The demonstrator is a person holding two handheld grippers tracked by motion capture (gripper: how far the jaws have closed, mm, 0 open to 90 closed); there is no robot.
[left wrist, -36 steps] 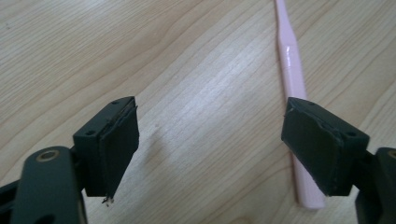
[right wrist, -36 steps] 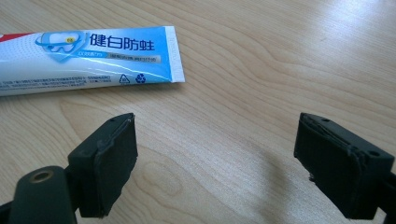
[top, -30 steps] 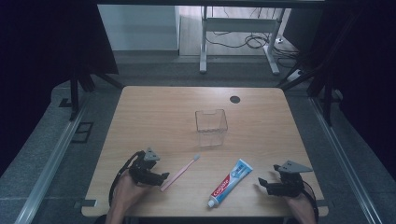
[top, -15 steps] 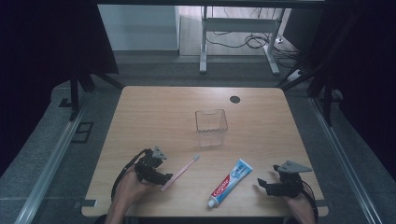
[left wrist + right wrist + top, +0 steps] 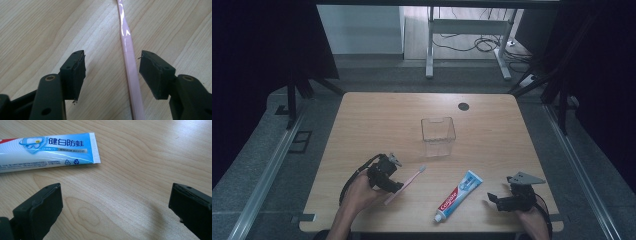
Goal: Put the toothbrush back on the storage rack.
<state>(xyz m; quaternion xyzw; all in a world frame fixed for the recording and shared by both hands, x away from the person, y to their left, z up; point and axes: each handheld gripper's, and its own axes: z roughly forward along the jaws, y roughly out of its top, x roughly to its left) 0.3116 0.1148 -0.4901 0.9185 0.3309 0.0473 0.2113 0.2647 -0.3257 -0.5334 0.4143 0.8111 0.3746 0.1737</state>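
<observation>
1. While straddling the pink toothbrush (image 5: pixel 130 67) handle, left tongs (image 5: pixel 112 72) part open, jaws just been closing, neither pad pressing the handle yet: handle closer to the right-hand pad in the left gripper view, a sliver of wood grain visible between the two.
2. In the high view, left tongs (image 5: pixel 387 181) near the front left of the worktop (image 5: pixel 377 115), held in the person's left hand (image 5: pixel 358 192), a black cable looping back beside the wrist.
3. Toothbrush (image 5: pixel 404 185) flat on the worktop, lying on a diagonal, bristle head pointing away toward the clear plastic box (image 5: pixel 438 136), tail end under the tongs.
4. Clear box upright near the middle of the worktop, open at the top, well apart from both hands.
5. Right tongs (image 5: pixel 115 205) wide open, jaws just been opening, bare wood between them, nothing held.
6. In the high view, right tongs (image 5: pixel 493 200) at the front right corner, grey three-cornered plate on top, right hand (image 5: pixel 532 217) behind at the worktop edge.
7. Toothpaste tube (image 5: pixel 458 196) flat between the two hands, blue crimped end toward the box, white cap toward the front edge, red lettering along the middle.
8. In the right gripper view, tube's blue end (image 5: pixel 50 150) near the left-hand jaw but apart from it, printed with Chinese characters and a recycling mark.
9. Small dark round hole (image 5: pixel 463 106) in the far part of the worktop.
</observation>
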